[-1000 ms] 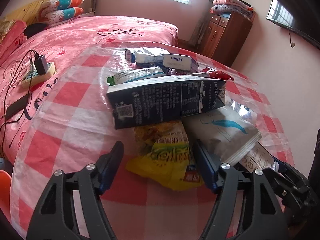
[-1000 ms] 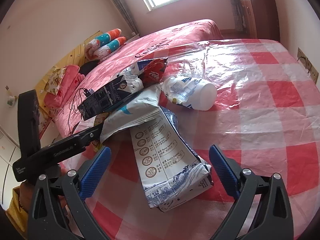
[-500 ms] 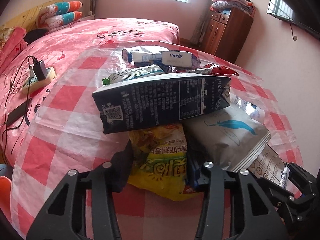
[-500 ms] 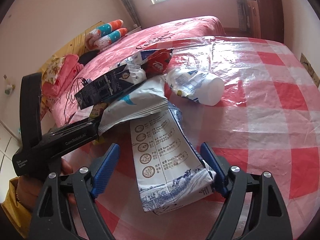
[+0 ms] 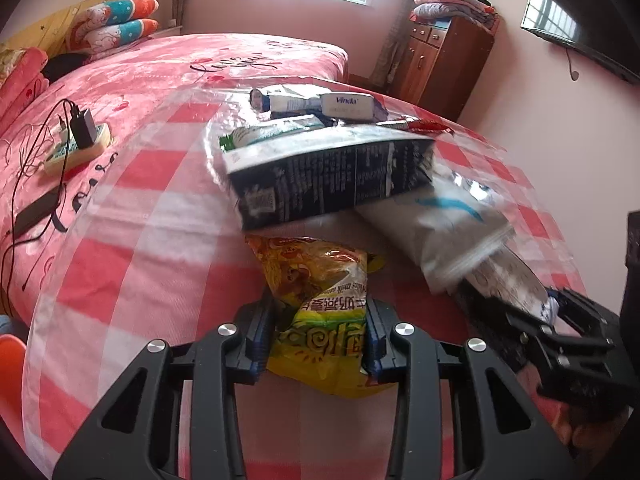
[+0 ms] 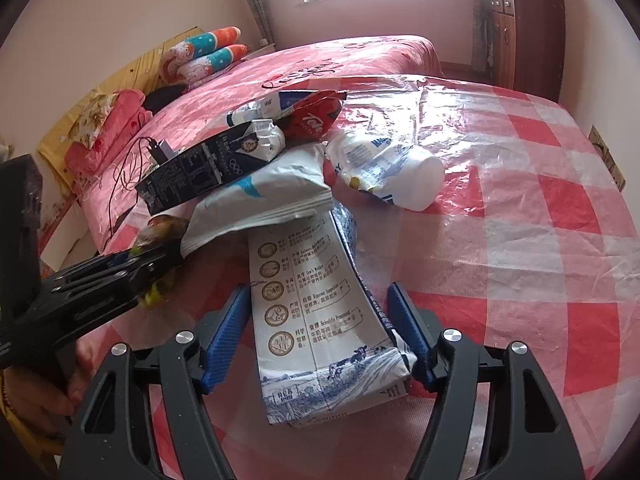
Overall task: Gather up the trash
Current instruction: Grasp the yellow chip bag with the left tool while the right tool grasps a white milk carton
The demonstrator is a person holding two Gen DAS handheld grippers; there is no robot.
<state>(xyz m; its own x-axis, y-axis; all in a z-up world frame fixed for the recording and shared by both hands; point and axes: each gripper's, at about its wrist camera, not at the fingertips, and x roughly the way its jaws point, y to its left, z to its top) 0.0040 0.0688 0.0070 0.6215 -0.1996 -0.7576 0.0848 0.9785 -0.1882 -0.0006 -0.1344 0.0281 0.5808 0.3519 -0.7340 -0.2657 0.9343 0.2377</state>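
A pile of trash lies on a red-and-white checked table cover (image 5: 132, 216). My left gripper (image 5: 320, 332) is shut on a yellow snack bag (image 5: 320, 280), pulled from under a dark carton (image 5: 332, 176). My right gripper (image 6: 320, 320) is shut on a flattened white-and-blue milk carton (image 6: 316, 312), whose far end lies under a grey-white pouch (image 6: 264, 196). A white bottle (image 6: 392, 168) and a red wrapper (image 6: 316, 114) lie behind. The left gripper also shows in the right wrist view (image 6: 132, 268).
A pink bed (image 5: 160, 68) lies behind the table, with a power strip and charger (image 5: 76, 144) and cables on it. A wooden cabinet (image 5: 440, 64) stands at the back right. A tissue pack (image 5: 348, 106) and more wrappers top the pile.
Both grippers have closed: the left on the yellow snack bag, the right on the flattened milk carton. The left has drawn the bag out from under the dark carton.
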